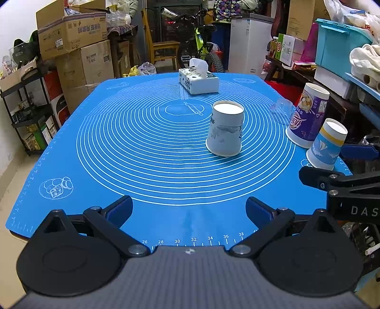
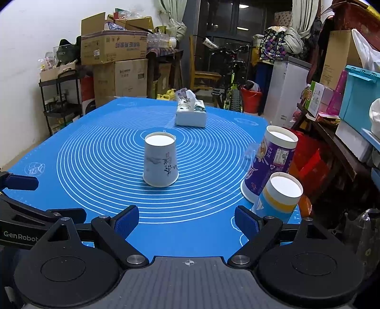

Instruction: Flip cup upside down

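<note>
Blue mat (image 1: 118, 154) with inverted white cup (image 1: 225, 129); both tongs (image 1: 189, 209) (image 2: 187, 221) spread, empty.

Cluttered storeroom, lit from overhead. White wall (image 2: 28, 35) on the left, pale tiled floor (image 1: 7, 171) below it. Against that wall, a black metal rack (image 2: 59, 99) and stacked cardboard boxes (image 2: 114, 47) rising high. Far back, a wooden chair (image 1: 163, 47) beside a dark glazed doorway (image 2: 228, 26) with pale curtains (image 2: 304, 14) hanging at its sides. Just right of the chair, a bicycle (image 1: 201, 45), then a white chest freezer (image 2: 287, 88). Along the right, a dark wooden bench (image 2: 332, 140) loaded with cartons and a turquoise plastic crate (image 1: 339, 45).
</note>
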Tool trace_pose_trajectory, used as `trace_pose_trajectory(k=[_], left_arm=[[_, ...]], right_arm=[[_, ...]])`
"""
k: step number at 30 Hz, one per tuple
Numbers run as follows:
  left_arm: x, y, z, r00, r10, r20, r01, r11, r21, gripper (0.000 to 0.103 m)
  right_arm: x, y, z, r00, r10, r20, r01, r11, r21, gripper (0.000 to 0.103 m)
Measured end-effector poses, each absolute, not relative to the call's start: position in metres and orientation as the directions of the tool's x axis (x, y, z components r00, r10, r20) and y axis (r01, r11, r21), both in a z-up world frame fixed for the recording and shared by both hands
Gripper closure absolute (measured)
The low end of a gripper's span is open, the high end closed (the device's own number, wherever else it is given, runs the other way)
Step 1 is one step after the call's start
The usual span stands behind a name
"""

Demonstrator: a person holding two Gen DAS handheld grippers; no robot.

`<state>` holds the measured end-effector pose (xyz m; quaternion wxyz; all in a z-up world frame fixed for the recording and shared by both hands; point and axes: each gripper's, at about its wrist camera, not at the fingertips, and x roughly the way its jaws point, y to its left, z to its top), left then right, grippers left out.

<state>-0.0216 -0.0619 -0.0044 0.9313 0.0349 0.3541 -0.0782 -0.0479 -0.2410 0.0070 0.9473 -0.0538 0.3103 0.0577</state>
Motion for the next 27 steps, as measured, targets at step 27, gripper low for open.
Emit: trace_pose_trajectory(k=[27], left_arm=[[-0.0212,-0.0625,-0.0045,0.738,-0.119,-0.665,0.170,0.985,0.012,0.003]], right_arm=[[-0.0473,-0.2473,-0.0009,0.794,0.076,-0.603,-0.143,0.988,-0.064,0.014]])
